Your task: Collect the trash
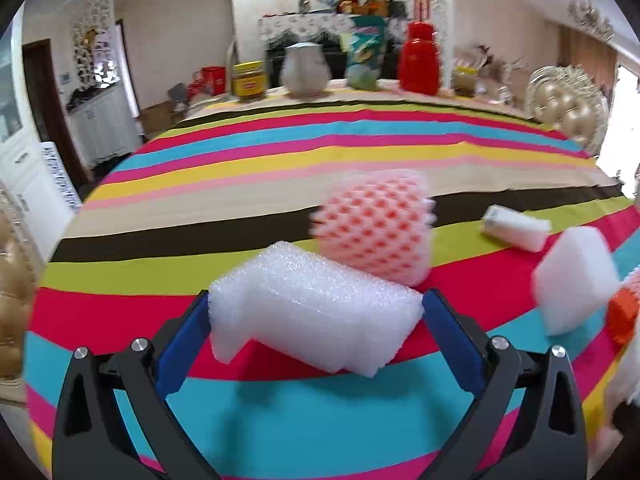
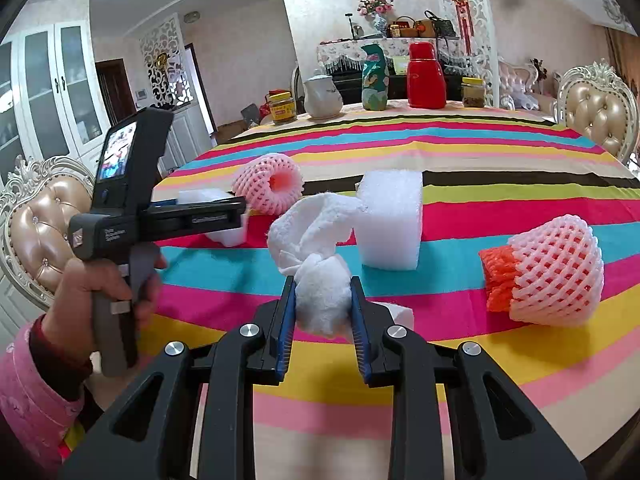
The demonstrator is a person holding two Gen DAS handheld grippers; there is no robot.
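Observation:
My left gripper (image 1: pixel 316 300) is shut on an L-shaped white foam piece (image 1: pixel 312 312) and holds it above the striped tablecloth (image 1: pixel 280 152). In the right wrist view the left gripper (image 2: pixel 224 214) shows at the left with the same foam piece (image 2: pixel 224 236). My right gripper (image 2: pixel 323 280) is shut on a crumpled white tissue (image 2: pixel 316 240), lifted off the table. A pink foam fruit net (image 1: pixel 376 228) lies just beyond the left gripper; it also shows in the right wrist view (image 2: pixel 266 184). A white foam block (image 2: pixel 390 220) stands mid-table. A pink-and-orange fruit net (image 2: pixel 548 276) lies at the right.
A small white roll (image 1: pixel 516 226) lies on the cloth at the right. At the far table edge stand a yellow-lidded jar (image 2: pixel 282 109), a white jug (image 2: pixel 322 94), a green vase (image 2: pixel 375 78), a red thermos (image 2: pixel 426 76) and another jar (image 2: pixel 473 92). Padded chairs (image 2: pixel 600 112) flank the table.

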